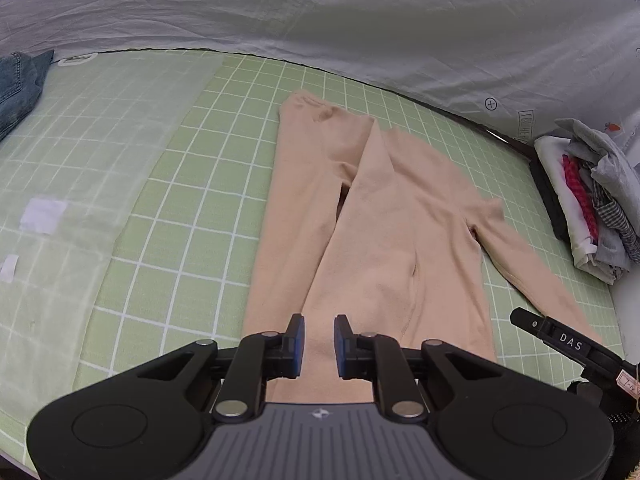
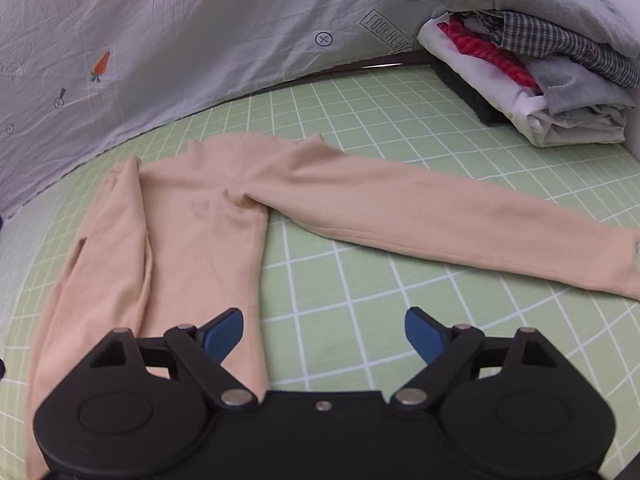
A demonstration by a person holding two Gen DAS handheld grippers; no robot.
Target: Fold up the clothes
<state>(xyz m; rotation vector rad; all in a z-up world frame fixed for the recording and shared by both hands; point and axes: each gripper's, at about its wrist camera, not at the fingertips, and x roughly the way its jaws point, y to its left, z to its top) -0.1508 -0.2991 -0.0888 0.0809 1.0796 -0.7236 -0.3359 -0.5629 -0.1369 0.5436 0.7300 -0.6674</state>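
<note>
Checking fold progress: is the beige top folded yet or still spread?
Partly folded. One sleeve of the beige top lies folded lengthwise over the body; the other sleeve still stretches out across the green grid mat.

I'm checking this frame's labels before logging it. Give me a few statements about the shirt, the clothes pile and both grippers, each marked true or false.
1. The beige long-sleeved top lies on the green grid mat. True.
2. The right gripper is clamped on a sleeve. False: its jaws stand wide apart over bare mat.
3. The stack of folded clothes sits at the mat's far right corner. True.
4. Both sleeves are folded onto the body. False: one sleeve stretches out sideways.
5. The left gripper holds a denim garment. False: the denim garment lies away at the left edge.
</note>
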